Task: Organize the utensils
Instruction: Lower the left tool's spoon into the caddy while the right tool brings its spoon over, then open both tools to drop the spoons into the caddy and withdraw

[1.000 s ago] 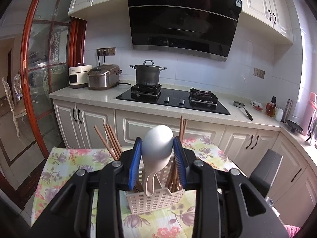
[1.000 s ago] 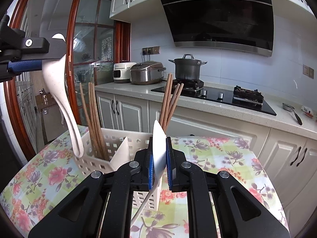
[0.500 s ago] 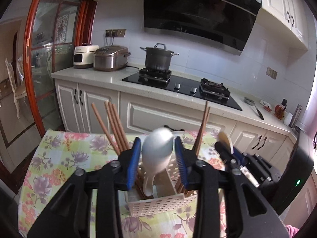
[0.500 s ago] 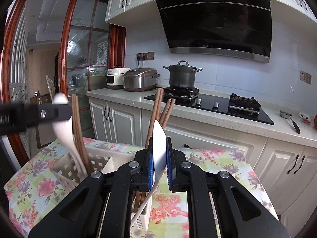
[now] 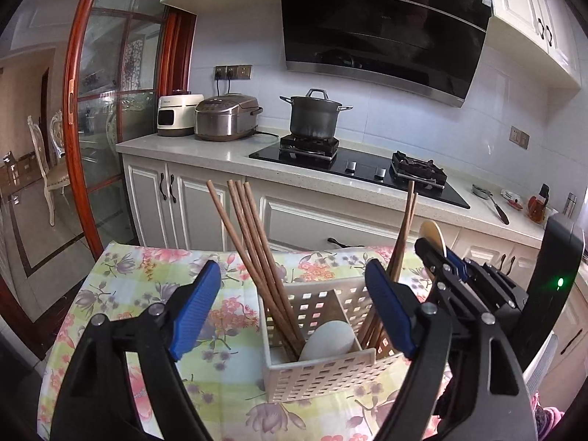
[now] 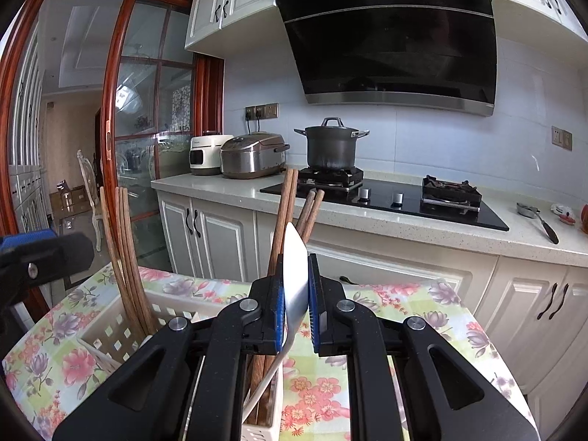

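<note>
With the left gripper (image 5: pixel 294 312) just opened and empty above the spoon (image 5: pixel 327 340) dropped in the caddy (image 5: pixel 319 375) at lower centre, the right gripper (image 6: pixel 296 316), clamped on a second spoon (image 6: pixel 294 275), could snag the chopsticks (image 6: pixel 284 220) and tip it.

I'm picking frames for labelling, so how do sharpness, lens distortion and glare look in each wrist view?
Left wrist view: sharp throughout; fisheye bends the door frame and cabinets, dark corners; the range hood shows soft reflections. Right wrist view: the spoon in the right gripper is crisp, but the left gripper at the frame edge is soft; same barrel distortion.
</note>
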`<state>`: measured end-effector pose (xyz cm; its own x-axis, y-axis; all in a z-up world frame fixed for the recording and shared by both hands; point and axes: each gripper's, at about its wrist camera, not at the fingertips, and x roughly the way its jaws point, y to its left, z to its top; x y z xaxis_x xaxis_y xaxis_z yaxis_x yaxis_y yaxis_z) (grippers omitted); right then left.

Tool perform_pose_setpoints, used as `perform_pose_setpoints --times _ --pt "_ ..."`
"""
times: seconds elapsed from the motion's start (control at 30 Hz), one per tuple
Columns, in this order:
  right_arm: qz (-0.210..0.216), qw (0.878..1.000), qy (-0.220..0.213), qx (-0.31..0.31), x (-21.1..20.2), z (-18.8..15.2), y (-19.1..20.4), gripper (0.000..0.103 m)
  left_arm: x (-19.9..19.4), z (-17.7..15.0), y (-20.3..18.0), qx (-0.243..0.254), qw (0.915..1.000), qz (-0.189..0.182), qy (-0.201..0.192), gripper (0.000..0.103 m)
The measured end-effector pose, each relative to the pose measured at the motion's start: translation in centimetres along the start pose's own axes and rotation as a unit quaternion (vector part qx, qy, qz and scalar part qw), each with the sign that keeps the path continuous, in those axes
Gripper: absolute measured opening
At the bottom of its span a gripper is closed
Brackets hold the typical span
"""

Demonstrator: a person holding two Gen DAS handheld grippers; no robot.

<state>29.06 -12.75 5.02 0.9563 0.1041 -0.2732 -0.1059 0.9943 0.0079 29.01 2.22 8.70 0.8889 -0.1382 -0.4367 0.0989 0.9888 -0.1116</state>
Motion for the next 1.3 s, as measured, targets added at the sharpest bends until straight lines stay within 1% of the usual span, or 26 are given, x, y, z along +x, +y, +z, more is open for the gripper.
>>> perform_pose_setpoints --times 0.1,0.27,0.37,0.47,0.67,0.8,0.97,1.07,1.3 --pt "-0.002 1.0 -0.013 -0.002 -0.1 0.7 0.1 0.012 0.0 -0.3 0.4 -0.005 1.0 0.003 -0.003 0.082" --pt "0.0 0.999 -0.035 -0.016 -0.1 1.6 0.7 0.012 0.2 -0.9 0.7 -0.007 0.9999 0.01 0.0 0.083" --pt "0.003 0.999 -0.038 -0.023 0.2 1.7 1.1 0.012 0.3 -1.1 0.9 -0.007 0.9997 0.022 -0.002 0.083" --pt "0.006 0.999 -0.036 -0.024 0.7 1.7 1.2 0.012 0.4 -1.1 1.0 -0.005 0.999 0.042 -0.009 0.084" --pt "0.012 0.999 -0.042 -0.02 1.6 1.8 0.8 0.012 0.6 -0.7 1.4 0.001 0.9956 0.084 -0.04 0.088" --pt "0.012 0.998 -0.049 -0.023 1.8 1.7 0.9 0.012 1.3 -0.3 1.6 0.003 0.9937 0.101 -0.049 0.089" --pt "0.01 0.998 -0.055 -0.029 1.9 1.6 1.0 0.012 2.1 -0.1 1.0 0.025 0.9883 0.131 -0.074 0.089" --pt "0.009 0.998 -0.058 -0.03 1.9 1.5 1.1 0.012 2.7 0.0 0.9 0.033 0.9875 0.136 -0.073 0.089" --pt "0.0 0.997 -0.073 -0.029 1.7 1.4 1.1 0.012 3.3 -0.1 1.9 0.022 0.9877 0.139 -0.068 0.089"
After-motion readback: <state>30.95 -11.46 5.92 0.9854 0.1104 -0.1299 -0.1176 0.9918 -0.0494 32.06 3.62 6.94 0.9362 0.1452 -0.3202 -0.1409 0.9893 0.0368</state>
